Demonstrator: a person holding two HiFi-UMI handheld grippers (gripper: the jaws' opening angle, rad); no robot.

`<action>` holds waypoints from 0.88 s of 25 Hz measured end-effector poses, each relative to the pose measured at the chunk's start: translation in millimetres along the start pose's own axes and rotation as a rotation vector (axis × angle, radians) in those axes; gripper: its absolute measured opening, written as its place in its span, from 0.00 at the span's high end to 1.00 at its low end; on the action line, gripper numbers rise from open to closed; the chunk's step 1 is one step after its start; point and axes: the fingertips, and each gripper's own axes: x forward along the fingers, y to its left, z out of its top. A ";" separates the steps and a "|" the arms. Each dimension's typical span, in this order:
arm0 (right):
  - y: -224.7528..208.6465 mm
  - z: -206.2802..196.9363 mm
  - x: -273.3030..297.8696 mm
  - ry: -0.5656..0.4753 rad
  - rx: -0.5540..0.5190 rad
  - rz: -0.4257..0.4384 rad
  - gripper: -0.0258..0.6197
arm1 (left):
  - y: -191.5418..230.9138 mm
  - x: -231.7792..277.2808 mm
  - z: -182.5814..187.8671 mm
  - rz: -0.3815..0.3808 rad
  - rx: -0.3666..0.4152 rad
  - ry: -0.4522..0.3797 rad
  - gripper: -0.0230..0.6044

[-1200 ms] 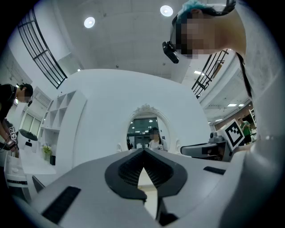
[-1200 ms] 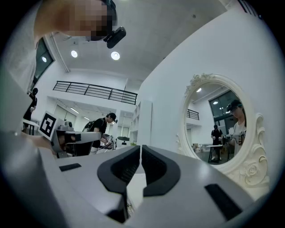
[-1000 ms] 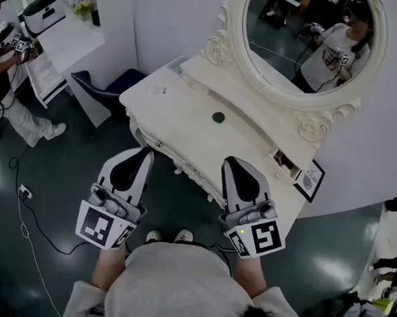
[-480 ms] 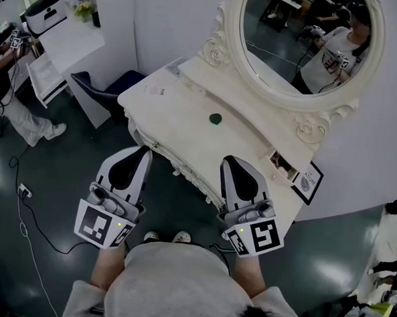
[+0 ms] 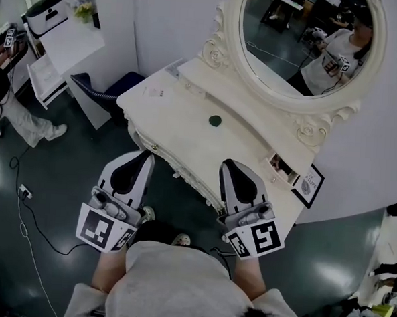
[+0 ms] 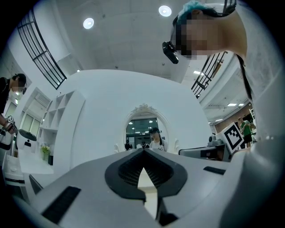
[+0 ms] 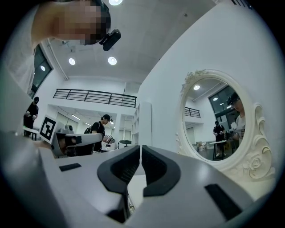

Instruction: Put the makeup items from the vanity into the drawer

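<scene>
A small dark green round item (image 5: 215,121) lies on the top of the cream vanity (image 5: 174,119), below the oval mirror (image 5: 303,40). At the vanity's right end a small drawer (image 5: 279,165) stands open; what is inside I cannot make out. My left gripper (image 5: 147,155) (image 6: 143,150) hovers off the vanity's front edge, its tips touching and nothing held. My right gripper (image 5: 226,163) (image 7: 140,147) is shut and empty too, at the front edge right of centre. Both point towards the vanity, well short of the green item.
A framed sign (image 5: 309,183) leans at the vanity's right end. A navy chair (image 5: 109,89) stands left of the vanity, with a white desk (image 5: 68,39) and a person (image 5: 4,102) beyond. A cable (image 5: 27,224) runs across the dark floor.
Both grippers have stayed almost where they were, still shut. The person's leg has shifted under the body, and the view has drifted slightly.
</scene>
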 end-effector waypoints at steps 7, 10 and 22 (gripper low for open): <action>-10.2 0.1 24.6 -0.008 -0.006 -0.035 0.92 | 18.3 24.3 -9.7 -0.055 -0.023 -0.006 0.94; -13.9 -2.4 40.5 -0.011 -0.001 -0.065 0.92 | 35.9 35.5 -12.7 -0.080 -0.026 -0.011 0.94; -26.9 -12.2 115.6 -0.005 -0.006 -0.179 0.92 | 112.9 84.3 -27.1 -0.195 -0.033 -0.012 0.94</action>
